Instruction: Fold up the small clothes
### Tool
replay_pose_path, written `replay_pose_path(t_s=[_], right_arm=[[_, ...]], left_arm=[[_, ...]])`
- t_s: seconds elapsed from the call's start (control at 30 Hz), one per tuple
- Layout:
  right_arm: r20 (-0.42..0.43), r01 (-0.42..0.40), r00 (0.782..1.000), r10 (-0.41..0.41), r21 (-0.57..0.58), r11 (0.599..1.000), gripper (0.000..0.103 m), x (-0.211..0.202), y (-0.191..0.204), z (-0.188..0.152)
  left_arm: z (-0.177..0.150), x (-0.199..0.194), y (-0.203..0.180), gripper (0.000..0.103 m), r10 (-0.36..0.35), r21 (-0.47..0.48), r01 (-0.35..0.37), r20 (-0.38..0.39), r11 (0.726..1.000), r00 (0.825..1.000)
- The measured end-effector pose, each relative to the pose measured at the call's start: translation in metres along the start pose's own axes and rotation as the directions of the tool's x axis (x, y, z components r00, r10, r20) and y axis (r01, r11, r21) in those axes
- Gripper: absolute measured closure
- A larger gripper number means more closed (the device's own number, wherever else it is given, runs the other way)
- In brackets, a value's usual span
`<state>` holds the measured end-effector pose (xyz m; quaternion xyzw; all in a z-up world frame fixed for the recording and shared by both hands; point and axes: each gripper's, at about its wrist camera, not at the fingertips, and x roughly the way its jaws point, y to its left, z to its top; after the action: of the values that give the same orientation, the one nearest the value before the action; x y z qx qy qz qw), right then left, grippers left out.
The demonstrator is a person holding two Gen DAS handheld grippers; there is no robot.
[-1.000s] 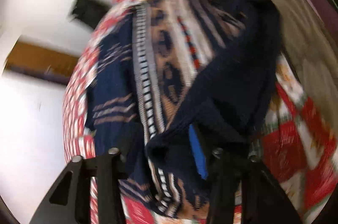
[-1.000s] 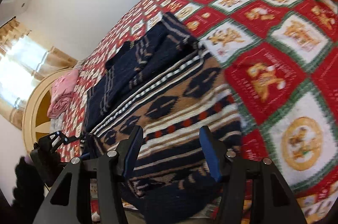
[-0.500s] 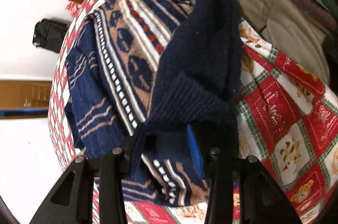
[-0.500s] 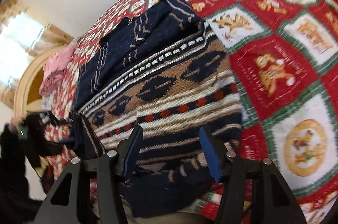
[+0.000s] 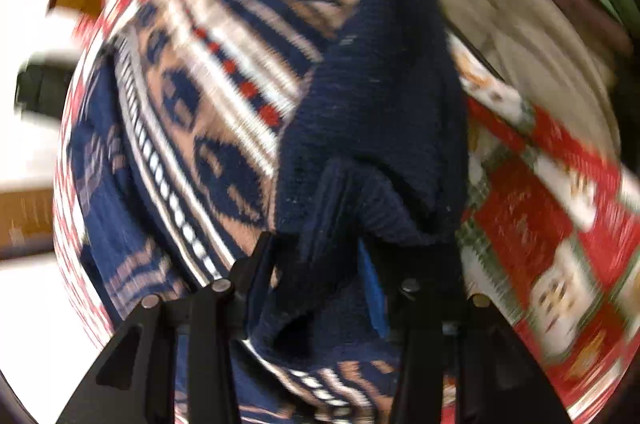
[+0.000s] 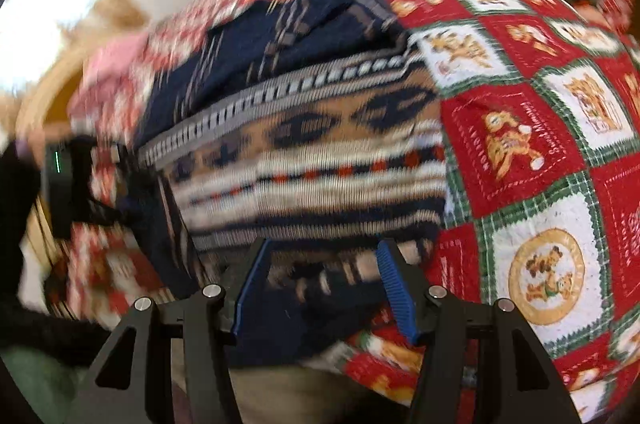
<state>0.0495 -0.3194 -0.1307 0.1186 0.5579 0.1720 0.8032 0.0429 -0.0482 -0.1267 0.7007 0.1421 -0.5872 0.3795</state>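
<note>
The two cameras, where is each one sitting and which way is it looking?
Left wrist: sits on the left gripper, looking along its black fingers at the navy patterned sweater, a dark fold bunched between them.
Right wrist: sits on the right gripper, looking across the sweater lying on the red teddy-bear quilt; its blue-padded fingers stand apart.
Both show the sweater and quilt.

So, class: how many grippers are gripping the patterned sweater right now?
1. The left gripper pinches a navy fold of the sweater; the right gripper is open over its hem.
</note>
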Motion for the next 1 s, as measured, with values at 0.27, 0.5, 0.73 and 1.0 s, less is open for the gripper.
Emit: replay_pose_path(t_s=[0.27, 0.5, 0.73, 1.0], right_arm=[[-0.126, -0.093, 0.990, 0.062, -0.260, 0.961, 0.046, 0.032, 0.030, 0.003], [-0.309, -0.076, 0.944, -0.118, -0.550, 0.832, 0.046, 0.077, 0.049, -0.006], [-0.359, -0.150, 0.929, -0.092, -0.593, 0.791, 0.093, 0.077, 0.053, -0.021], [-0.085, -0.196, 0.981, 0.176, -0.385, 0.902, 0.094, -0.023, 0.019, 0.062]], left_arm=[[-0.017, -0.019, -0.004, 0.086, 0.101, -0.524, -0.015, 0.136, 0.852, 0.986], [-0.044, -0.038, 0.018, 0.089, 0.245, -0.864, 0.104, 0.252, 0.493, 0.936], [-0.060, -0.026, 0.043, 0.089, 0.289, -0.932, 0.180, 0.274, 0.314, 0.917], [-0.076, -0.054, 0.042, 0.090, 0.353, -0.955, 0.205, 0.271, 0.214, 0.895]])
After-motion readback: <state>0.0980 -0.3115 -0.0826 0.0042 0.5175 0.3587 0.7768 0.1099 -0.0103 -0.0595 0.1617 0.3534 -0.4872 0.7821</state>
